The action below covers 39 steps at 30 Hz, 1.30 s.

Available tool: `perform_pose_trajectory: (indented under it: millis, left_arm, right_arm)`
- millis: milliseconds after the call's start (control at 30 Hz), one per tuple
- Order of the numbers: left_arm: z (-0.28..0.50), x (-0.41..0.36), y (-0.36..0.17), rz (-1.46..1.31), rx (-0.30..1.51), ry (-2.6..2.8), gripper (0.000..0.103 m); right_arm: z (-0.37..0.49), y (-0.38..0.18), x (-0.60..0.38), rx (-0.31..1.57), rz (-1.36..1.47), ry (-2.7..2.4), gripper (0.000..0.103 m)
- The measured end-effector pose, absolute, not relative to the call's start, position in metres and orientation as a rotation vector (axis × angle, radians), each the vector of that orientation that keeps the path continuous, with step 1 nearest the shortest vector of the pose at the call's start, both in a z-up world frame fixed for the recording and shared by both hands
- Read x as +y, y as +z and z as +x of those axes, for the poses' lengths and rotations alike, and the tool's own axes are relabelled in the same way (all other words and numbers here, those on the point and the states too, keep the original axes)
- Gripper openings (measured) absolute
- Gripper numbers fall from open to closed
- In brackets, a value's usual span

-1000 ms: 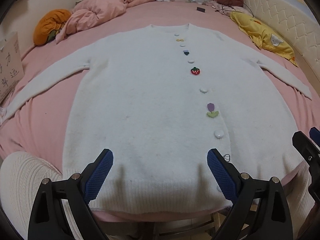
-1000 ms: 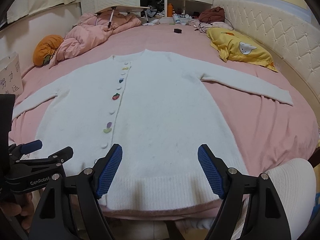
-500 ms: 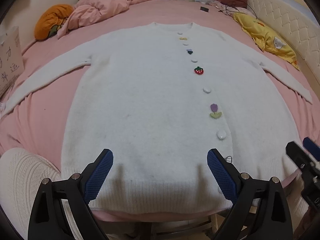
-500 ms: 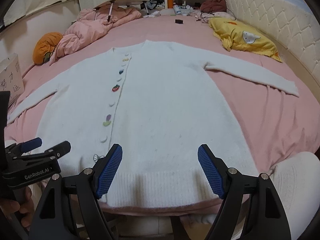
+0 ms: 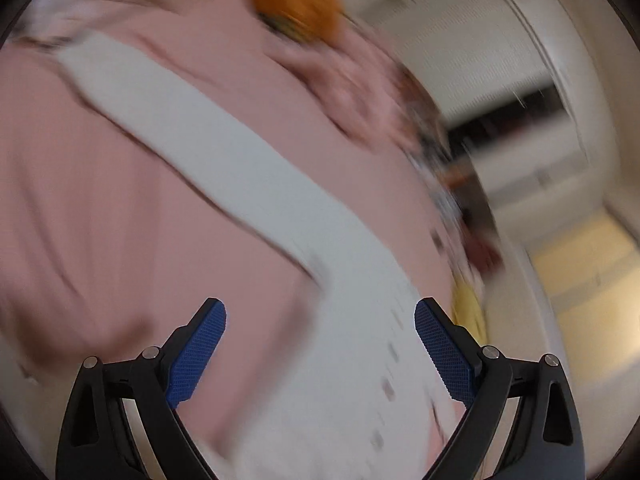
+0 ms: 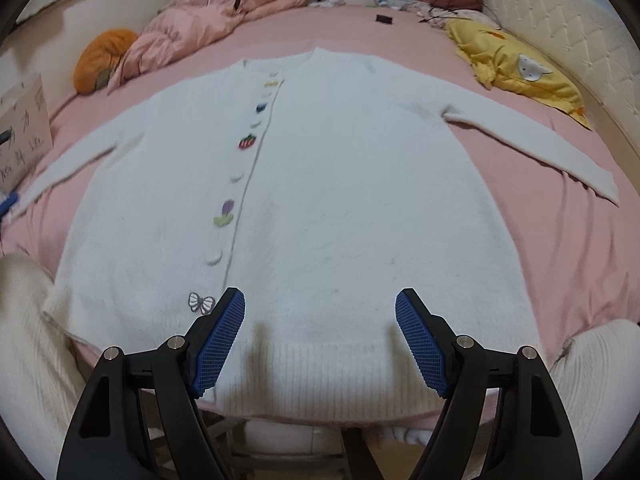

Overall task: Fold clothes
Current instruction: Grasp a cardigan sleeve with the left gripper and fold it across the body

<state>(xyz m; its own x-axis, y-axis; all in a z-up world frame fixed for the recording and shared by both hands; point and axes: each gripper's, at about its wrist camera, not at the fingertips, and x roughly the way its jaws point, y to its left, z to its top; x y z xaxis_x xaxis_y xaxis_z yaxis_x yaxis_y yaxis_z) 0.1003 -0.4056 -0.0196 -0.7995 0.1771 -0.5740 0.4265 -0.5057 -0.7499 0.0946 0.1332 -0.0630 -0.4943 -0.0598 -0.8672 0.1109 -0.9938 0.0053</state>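
Lying flat and face up across the pink bed (image 6: 560, 240): a white cardigan (image 6: 340, 200), hem toward the camera at 6 o'clock, neckline at 12 o'clock.

Sitting at 9 o'clock of the right wrist view, a cardboard box (image 6: 24, 124) with writing on its side. Resting at 10 o'clock, an orange cushion (image 6: 102, 60), touching a rumpled pink quilt (image 6: 192, 28) at 11 o'clock. Stretching from the cardigan toward 9 o'clock, one sleeve (image 6: 80, 156).

Running down the cardigan's front, left of centre, a row of buttons and small patches: a strawberry (image 6: 247, 141), a purple flower (image 6: 225, 213), a bow (image 6: 201, 303) near the hem at 7 o'clock.

Hovering over the ribbed hem at 6 o'clock, the right gripper (image 6: 320, 332), jaws standing wide, nothing between the blue pads.

Reaching toward 3 o'clock, the other sleeve (image 6: 540, 148), lying on bare sheet. Sitting at 1 o'clock, a yellow pillow (image 6: 516, 68), beside the padded headboard (image 6: 560, 40).

Showing in the badly blurred left wrist view, the left gripper (image 5: 320, 344), jaws likewise wide and holding nothing, with a sleeve running from 10 o'clock down toward 5 o'clock and the cushion at 12 o'clock.
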Motion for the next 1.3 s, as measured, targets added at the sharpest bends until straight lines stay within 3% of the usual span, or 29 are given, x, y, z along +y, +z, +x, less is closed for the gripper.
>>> perform_pose_trajectory:
  millis: [233, 400, 567, 633, 667, 733, 867, 1067, 1300]
  left_arm:
    - [0.117, -0.561, -0.074, 0.687, 1.661, -2.116, 0.095]
    - [0.098, -0.592, -0.104, 0.639, 1.759, -2.043, 0.095]
    - [0.066, -0.614, -0.104, 0.579, 1.703, -2.067, 0.095]
    - [0.056, -0.621, -0.105, 0.580, 1.690, -2.085, 0.053]
    - [0.054, -0.623, -0.111, 0.598, 1.701, -2.063, 0.011]
    - [0.051, -0.624, -0.120, 0.633, 1.701, -2.029, 0.009]
    - [0.054, -0.605, -0.107, 0.653, 1.509, -2.075, 0.008]
    - [-0.012, -0.551, -0.021, 0.715, 1.342, -2.381, 0.008]
    - [-0.123, -0.412, 0.063, 0.924, 1.046, -2.731, 0.008]
  right_arm:
    - [0.086, -0.074, 0.119, 0.179, 1.602, -2.602, 0.078]
    - [0.083, -0.080, 0.104, 0.285, 1.638, -2.574, 0.078]
    - [0.083, -0.085, 0.088, 0.378, 1.640, -2.534, 0.078]
    - [0.084, -0.086, 0.084, 0.401, 1.640, -2.520, 0.078]
    - [0.084, -0.087, 0.082, 0.408, 1.641, -2.514, 0.078]
    - [0.083, -0.088, 0.081, 0.406, 1.646, -2.506, 0.078]
    - [0.081, -0.088, 0.085, 0.357, 1.655, -2.510, 0.078]
    - [0.078, -0.087, 0.095, 0.258, 1.632, -2.538, 0.078]
    - [0.076, -0.079, 0.113, 0.116, 1.535, -2.591, 0.078]
